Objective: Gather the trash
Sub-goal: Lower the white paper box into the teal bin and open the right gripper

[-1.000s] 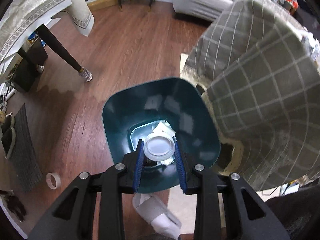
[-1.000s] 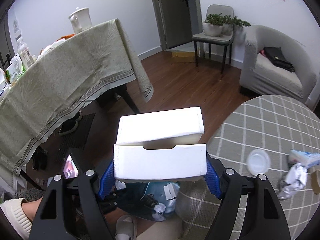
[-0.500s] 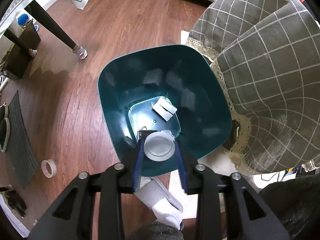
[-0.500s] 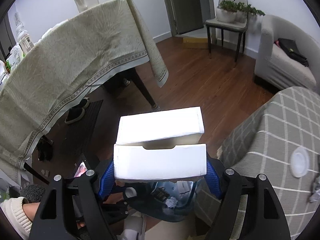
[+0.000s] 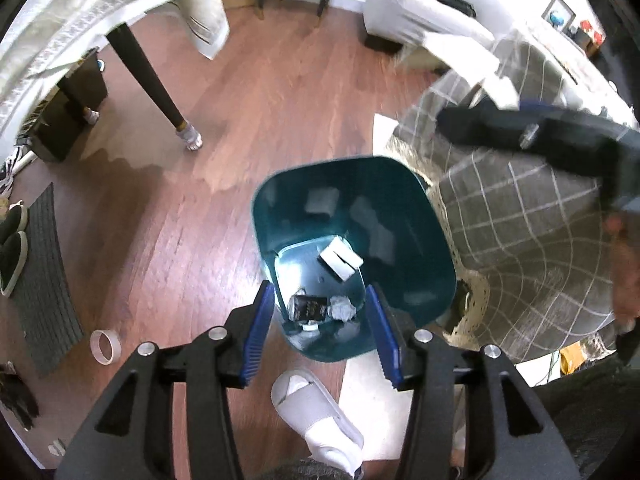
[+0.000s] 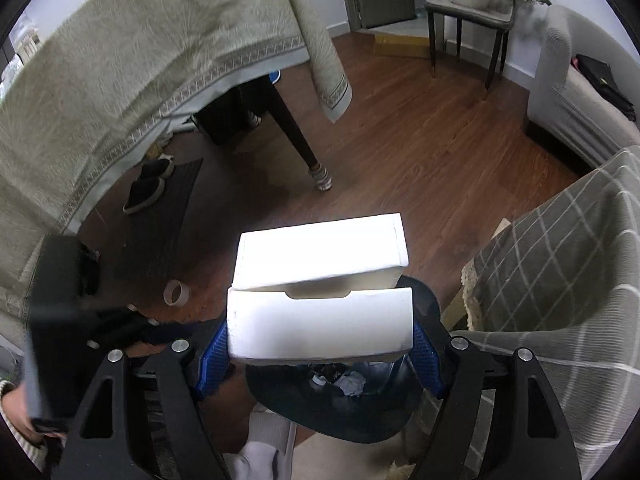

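Observation:
The teal trash bin (image 5: 360, 184) stands on the wood floor beside the grey checked table. My left gripper (image 5: 320, 296) hangs over its near edge, jaws opening, with nothing between them. Inside the bin lie a small white carton (image 5: 340, 258), a black packet (image 5: 308, 307) and crumpled foil (image 5: 342, 307). My right gripper (image 6: 320, 344) is shut on a white lidded box (image 6: 320, 280), held just above the bin (image 6: 288, 404). It shows as a dark blur (image 5: 520, 136) in the left wrist view.
The round table's checked cloth (image 5: 520, 240) hangs close to the bin's right side. A tape roll (image 5: 105, 346) and a white slipper (image 5: 316, 408) lie on the floor nearby. A dark table leg (image 5: 156, 84), a mat with shoes (image 5: 40, 280) and a grey armchair (image 6: 580, 92) stand farther off.
The left jaws have spread apart and the round white lid they held is gone from between them. The right gripper has sunk with the white box, now low over the bin.

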